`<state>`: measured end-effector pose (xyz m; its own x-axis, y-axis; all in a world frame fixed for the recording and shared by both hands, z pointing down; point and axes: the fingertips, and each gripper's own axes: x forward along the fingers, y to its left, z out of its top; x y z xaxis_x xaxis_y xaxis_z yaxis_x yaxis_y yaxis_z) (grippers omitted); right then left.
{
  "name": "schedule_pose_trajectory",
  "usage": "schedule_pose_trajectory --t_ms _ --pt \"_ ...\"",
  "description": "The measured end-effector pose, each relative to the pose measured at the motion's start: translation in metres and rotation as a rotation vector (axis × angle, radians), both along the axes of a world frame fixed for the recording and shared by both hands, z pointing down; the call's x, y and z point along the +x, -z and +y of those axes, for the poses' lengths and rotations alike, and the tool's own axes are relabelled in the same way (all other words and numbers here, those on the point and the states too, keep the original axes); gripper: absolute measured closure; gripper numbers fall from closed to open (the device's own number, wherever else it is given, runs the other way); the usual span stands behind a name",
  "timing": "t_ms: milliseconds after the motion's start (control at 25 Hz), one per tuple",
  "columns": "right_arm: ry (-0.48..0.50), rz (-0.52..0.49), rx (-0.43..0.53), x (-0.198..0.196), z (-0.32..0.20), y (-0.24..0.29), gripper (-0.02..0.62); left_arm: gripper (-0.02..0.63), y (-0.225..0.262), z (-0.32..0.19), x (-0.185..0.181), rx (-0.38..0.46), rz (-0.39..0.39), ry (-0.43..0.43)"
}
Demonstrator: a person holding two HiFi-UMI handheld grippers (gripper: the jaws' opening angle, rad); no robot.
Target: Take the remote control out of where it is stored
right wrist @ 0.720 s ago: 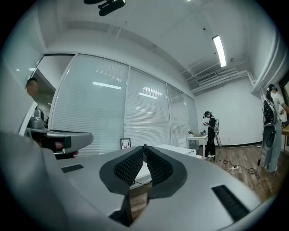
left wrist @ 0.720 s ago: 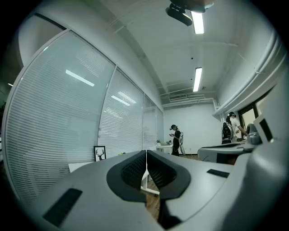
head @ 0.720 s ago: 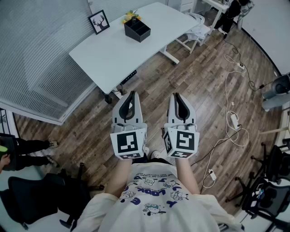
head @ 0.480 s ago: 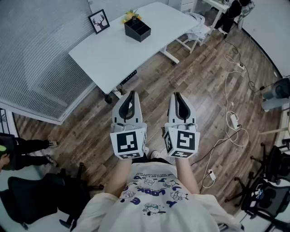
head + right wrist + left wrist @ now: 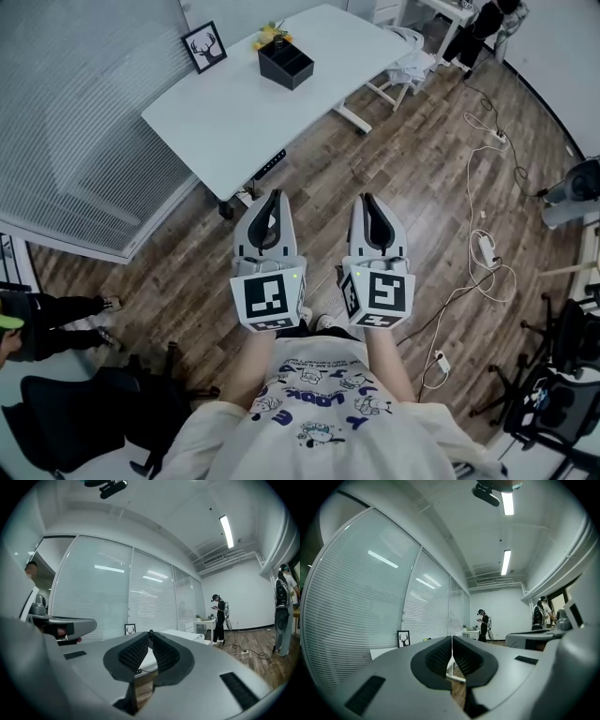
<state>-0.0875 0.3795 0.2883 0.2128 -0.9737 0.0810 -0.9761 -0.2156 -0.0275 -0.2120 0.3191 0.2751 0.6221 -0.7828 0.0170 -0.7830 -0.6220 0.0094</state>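
My left gripper (image 5: 273, 194) and right gripper (image 5: 367, 198) are held side by side and level over the wooden floor, short of the white table (image 5: 234, 112). Both are shut with nothing between the jaws; the tips meet in the left gripper view (image 5: 452, 638) and in the right gripper view (image 5: 150, 633). A black open box (image 5: 284, 64) with compartments stands on the table's far part. No remote control can be made out; what the box holds is too small to tell.
A framed deer picture (image 5: 205, 45) and yellow flowers (image 5: 270, 35) stand by the box. Blinds (image 5: 84, 112) run along the left. Cables and a power strip (image 5: 485, 248) lie on the floor at right. Black chairs (image 5: 75, 422) sit at lower left; people stand far off (image 5: 483, 624).
Both grippers keep their places. The person at the left edge of the head view has shifted slightly lower.
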Motion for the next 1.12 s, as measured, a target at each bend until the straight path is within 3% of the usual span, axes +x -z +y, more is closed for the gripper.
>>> schedule_pose_trajectory --t_ms 520,720,1120 --pt "-0.006 -0.043 -0.007 -0.001 -0.037 -0.017 0.545 0.589 -0.016 -0.045 -0.003 -0.019 -0.010 -0.002" --pt "0.007 -0.054 -0.011 0.026 -0.072 -0.025 0.545 0.589 -0.023 -0.077 0.024 -0.020 -0.015 0.008" --pt "0.116 -0.046 -0.007 0.114 -0.181 -0.018 0.546 0.589 -0.020 -0.175 0.104 -0.030 -0.006 0.109"
